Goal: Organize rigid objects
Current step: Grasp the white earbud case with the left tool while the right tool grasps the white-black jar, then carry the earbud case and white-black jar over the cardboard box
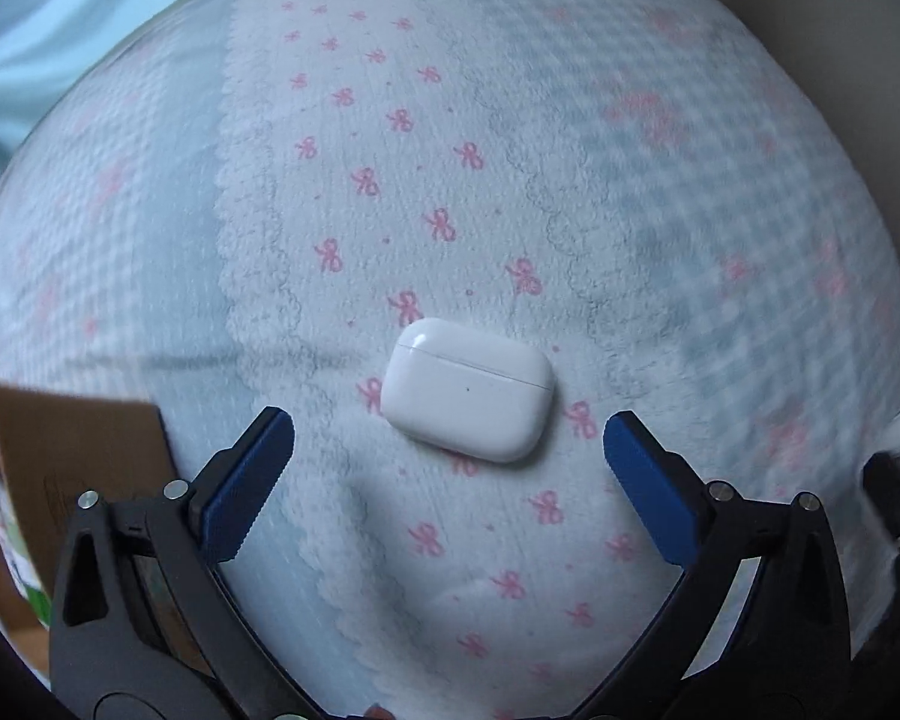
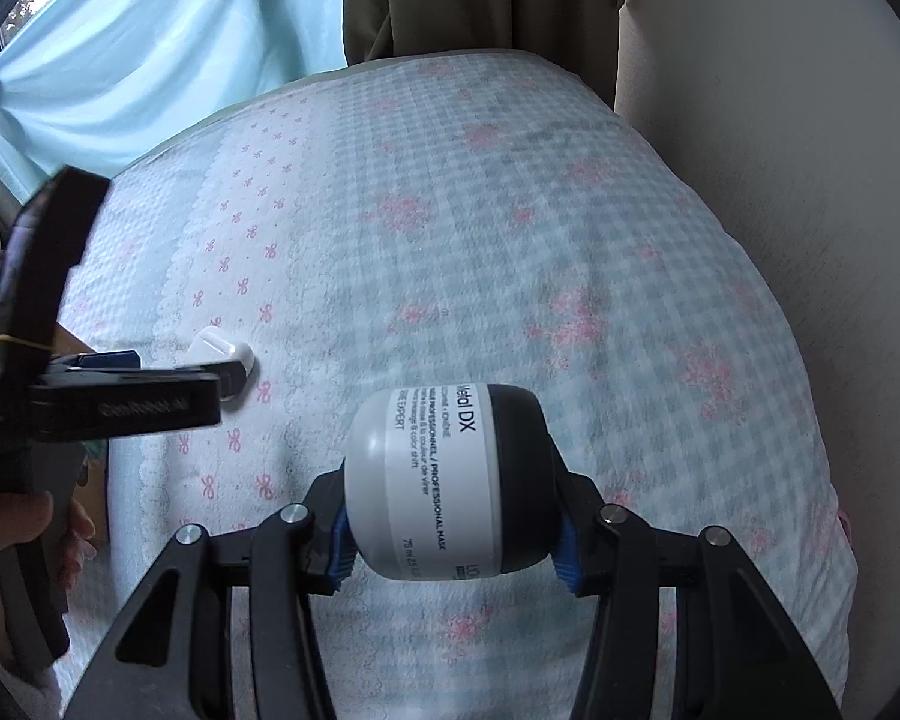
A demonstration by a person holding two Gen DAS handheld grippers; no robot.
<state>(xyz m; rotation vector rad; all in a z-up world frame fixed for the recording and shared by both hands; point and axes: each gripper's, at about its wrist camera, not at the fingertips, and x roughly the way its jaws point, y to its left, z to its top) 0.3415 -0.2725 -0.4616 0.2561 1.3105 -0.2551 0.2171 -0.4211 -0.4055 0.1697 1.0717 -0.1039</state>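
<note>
Left wrist view: left gripper [image 1: 450, 450] spread wide, nothing between its blue pads; the small white glossy rounded earbud case [image 1: 467, 389] lies lower centre on the bow-print quilted bedcover [image 1: 390, 192], a brown cardboard box [image 1: 60, 450] at lower left. Right wrist view: right gripper [image 2: 450, 531] clamped end-on across the small grey-white jar with black lid [image 2: 447, 483], lower centre, held clear of the cover. Risk: the jar's rounded ends could slip from the pads; the soft cover may let the case tilt under a grasp.
</note>
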